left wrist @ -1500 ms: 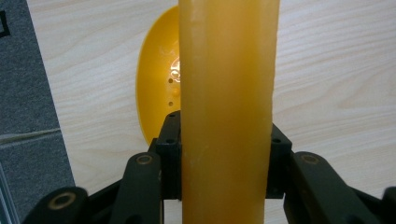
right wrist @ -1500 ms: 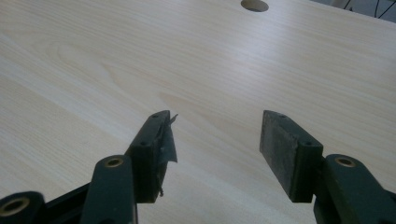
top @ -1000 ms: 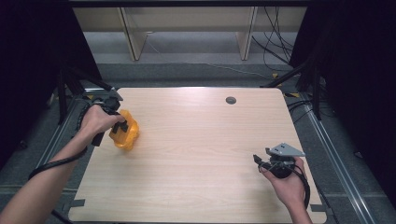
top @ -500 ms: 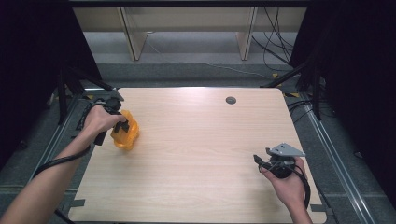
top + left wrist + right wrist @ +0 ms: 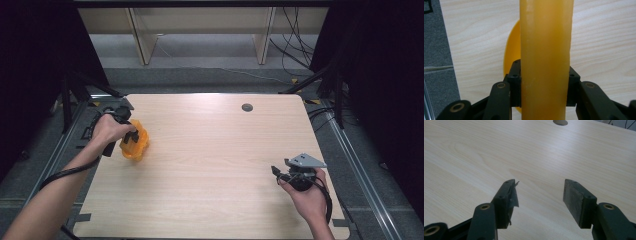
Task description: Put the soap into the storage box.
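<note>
At the left edge of the pale wooden table (image 5: 210, 165), the left gripper (image 5: 131, 138) has its black jaws clamped on both sides of a translucent orange plastic cup-like object (image 5: 136, 145); I cannot tell if it rests on the table or is a little above it. So the grasp seems done, and the carrying and placing are probably left. Near the right front corner, the right gripper (image 5: 537, 200) waits with its jaws apart and empty over bare wood.

Left claw (image 5: 131, 139) clamped, right claw (image 5: 539, 202) agape.
</note>
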The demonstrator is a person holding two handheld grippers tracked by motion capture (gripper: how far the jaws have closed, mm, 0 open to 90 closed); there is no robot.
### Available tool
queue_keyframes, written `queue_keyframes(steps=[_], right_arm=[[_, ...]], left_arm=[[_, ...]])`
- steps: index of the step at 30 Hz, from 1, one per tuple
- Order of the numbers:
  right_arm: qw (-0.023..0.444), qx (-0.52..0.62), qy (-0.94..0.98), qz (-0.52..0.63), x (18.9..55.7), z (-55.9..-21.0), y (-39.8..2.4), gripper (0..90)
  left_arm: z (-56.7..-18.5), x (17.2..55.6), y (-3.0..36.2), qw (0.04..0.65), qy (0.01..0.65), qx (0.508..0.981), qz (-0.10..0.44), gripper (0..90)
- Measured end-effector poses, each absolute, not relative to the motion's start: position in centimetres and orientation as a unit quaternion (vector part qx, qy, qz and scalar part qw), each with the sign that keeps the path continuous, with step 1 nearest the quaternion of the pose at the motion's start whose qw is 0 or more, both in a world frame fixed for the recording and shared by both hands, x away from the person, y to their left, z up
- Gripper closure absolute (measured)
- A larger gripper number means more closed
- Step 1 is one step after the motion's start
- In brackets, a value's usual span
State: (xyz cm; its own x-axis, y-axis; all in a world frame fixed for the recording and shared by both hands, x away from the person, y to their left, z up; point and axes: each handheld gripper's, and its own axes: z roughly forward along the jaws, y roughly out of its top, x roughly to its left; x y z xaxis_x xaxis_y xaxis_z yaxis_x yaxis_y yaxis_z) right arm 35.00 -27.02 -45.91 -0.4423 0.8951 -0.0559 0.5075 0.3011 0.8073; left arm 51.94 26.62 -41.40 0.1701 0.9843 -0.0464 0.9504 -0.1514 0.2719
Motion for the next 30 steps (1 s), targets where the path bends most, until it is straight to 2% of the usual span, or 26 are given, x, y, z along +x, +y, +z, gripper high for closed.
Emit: queue_keyframes(steps=[3, 4, 7, 26, 28, 30], right_arm=[[0.260, 0.458, 0.765, 0.372, 35.0, -45.9, -27.0, 44.3], [0.260, 0.457, 0.765, 0.372, 35.0, -45.9, -27.0, 44.2], [0.260, 0.459, 0.764, 0.371, 35.0, -45.9, -27.1, 44.2], [0.255, 0.458, 0.766, 0.372, 35.0, -45.9, -27.0, 44.2], [0.250, 0.459, 0.766, 0.374, 35.0, -45.9, -27.0, 44.2], [0.250, 0.458, 0.768, 0.372, 35.0, -45.9, -27.0, 44.1]], left_arm=[[-41.7, 52.0, 26.5, 0.113, 0.641, 0.756, 0.068, 60.4], [-41.8, 52.0, 26.2, 0.116, 0.657, 0.742, 0.065, 60.4], [-41.9, 52.2, 26.7, 0.106, 0.634, 0.763, 0.066, 60.4], [-42.5, 52.2, 26.7, 0.111, 0.636, 0.761, 0.069, 59.1], [-42.6, 52.1, 26.5, 0.109, 0.648, 0.752, 0.056, 58.5], [-42.8, 52.3, 26.9, 0.107, 0.630, 0.767, 0.061, 57.5]])
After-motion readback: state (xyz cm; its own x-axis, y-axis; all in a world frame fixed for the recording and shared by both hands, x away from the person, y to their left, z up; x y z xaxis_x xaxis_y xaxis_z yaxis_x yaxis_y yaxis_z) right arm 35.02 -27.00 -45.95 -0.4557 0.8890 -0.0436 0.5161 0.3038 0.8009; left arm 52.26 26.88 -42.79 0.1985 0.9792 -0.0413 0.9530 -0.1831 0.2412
